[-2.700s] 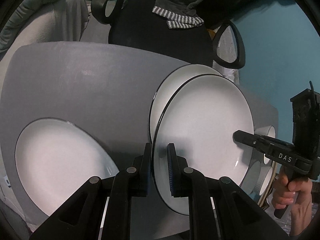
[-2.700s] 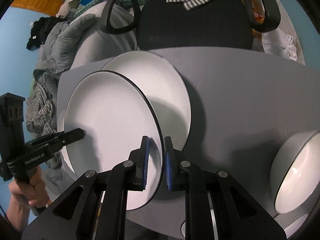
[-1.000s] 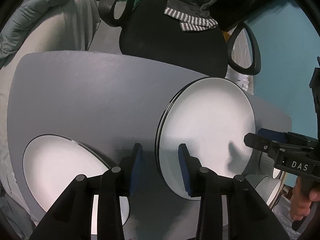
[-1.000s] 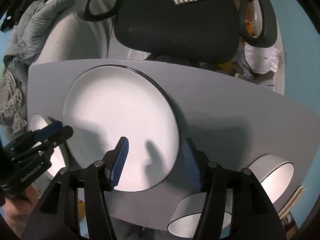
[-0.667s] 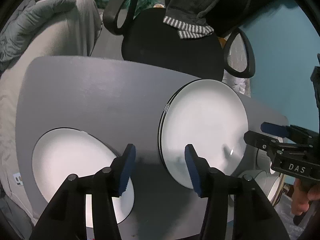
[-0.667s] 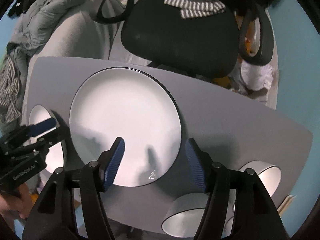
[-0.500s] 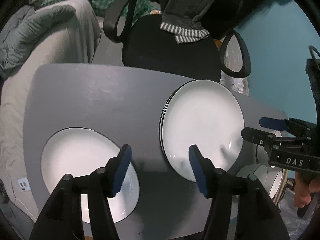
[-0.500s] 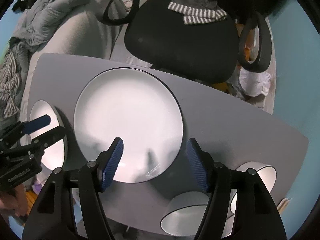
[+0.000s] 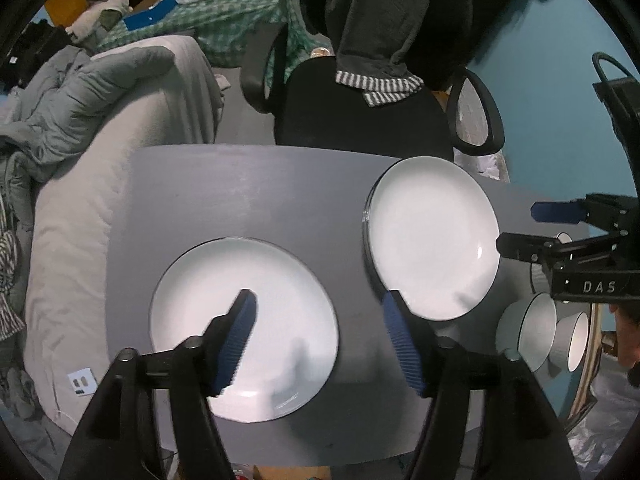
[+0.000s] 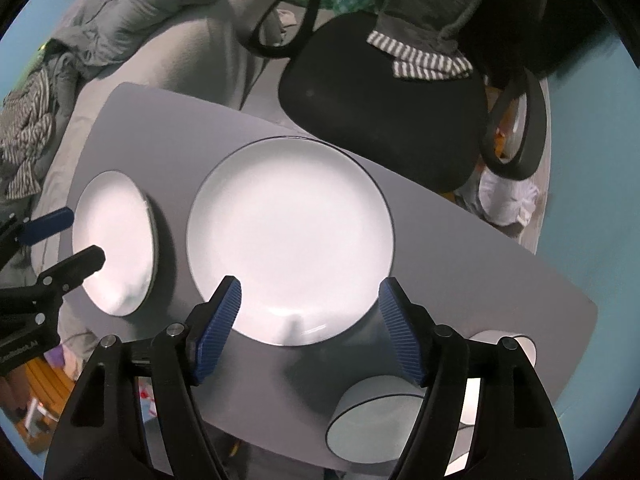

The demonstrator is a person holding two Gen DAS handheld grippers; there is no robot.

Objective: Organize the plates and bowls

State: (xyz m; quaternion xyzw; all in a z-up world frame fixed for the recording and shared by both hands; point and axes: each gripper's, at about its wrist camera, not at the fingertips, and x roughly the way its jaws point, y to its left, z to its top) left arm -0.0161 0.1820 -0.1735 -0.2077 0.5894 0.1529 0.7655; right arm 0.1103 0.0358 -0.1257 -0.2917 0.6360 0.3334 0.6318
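Two white plates with dark rims lie stacked on the grey table; the stack shows in the left wrist view and also in the right wrist view. A single white plate lies to its left, also seen in the right wrist view. White bowls stand at the table's right end; one bowl is near the right gripper. My left gripper is open and empty above the table. My right gripper is open and empty above the stack's near rim.
A black office chair with a grey garment draped on it stands behind the table. A grey sofa with bedding is to the left. A teal wall is on the right.
Both grippers let go of the plate, which now lies on the other plate. Both opened wide and pulled up and back from the table.
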